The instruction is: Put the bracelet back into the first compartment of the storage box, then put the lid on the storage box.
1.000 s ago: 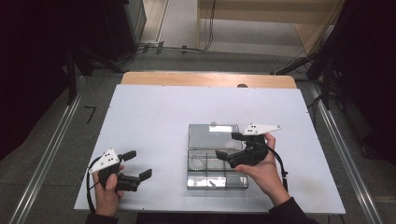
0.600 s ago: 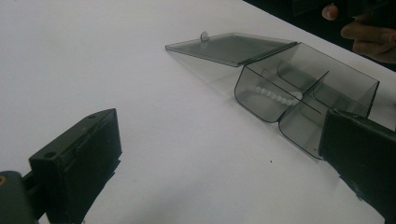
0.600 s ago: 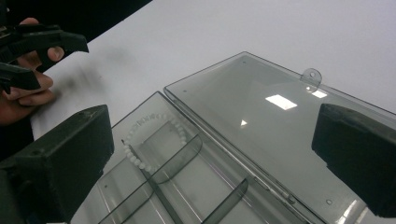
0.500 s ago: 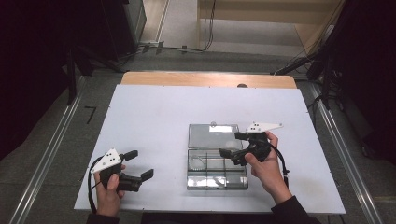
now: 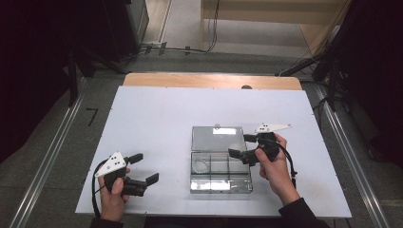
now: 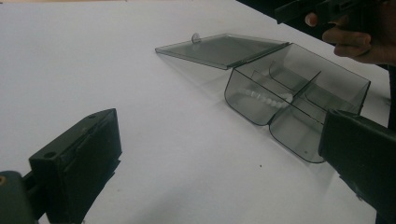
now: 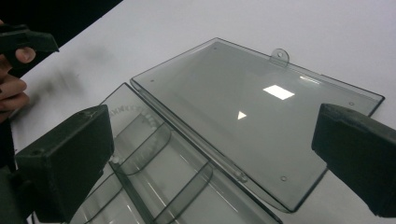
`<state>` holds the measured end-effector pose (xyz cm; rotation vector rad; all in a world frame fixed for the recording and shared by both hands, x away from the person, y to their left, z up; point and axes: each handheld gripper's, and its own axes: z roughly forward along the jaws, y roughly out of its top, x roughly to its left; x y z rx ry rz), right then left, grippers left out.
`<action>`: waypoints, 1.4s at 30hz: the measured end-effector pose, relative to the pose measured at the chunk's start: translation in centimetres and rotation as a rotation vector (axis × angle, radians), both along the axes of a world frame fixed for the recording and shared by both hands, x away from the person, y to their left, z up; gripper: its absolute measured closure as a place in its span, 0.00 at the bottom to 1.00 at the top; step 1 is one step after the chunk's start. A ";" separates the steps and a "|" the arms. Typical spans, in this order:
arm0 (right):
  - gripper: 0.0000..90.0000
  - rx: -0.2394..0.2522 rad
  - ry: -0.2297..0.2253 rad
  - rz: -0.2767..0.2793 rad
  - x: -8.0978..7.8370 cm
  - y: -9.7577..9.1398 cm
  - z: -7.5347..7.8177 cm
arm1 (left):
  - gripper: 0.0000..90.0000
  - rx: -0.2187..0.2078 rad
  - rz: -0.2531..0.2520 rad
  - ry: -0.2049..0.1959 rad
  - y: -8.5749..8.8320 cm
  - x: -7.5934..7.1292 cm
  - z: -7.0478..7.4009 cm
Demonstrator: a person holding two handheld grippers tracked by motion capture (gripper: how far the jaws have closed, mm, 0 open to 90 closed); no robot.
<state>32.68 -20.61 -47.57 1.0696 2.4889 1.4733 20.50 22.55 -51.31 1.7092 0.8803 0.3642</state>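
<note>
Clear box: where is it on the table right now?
In the high view the clear box sits right of centre on the white table, lid open flat behind it, right claw at its right edge.

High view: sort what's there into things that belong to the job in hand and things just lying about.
In the job:
- clear smoky plastic compartment box, open
- its flat hinged lid, laid back on the table
- white beaded string in one compartment
- right gripper, jaws apart over the box

Just about:
- left gripper, idle on the white table
- cables on the floor
</note>
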 end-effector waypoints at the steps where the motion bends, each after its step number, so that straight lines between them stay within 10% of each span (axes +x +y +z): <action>1: 0.00 -0.001 0.003 -0.003 0.1 -0.1 -0.1 | 0.00 0.001 -0.002 0.001 -0.1 0.0 0.0; 42: 0.00 -0.009 0.088 -0.088 2.3 -2.3 -3.3 | 0.00 0.021 -0.037 -0.032 -4.3 0.9 2.6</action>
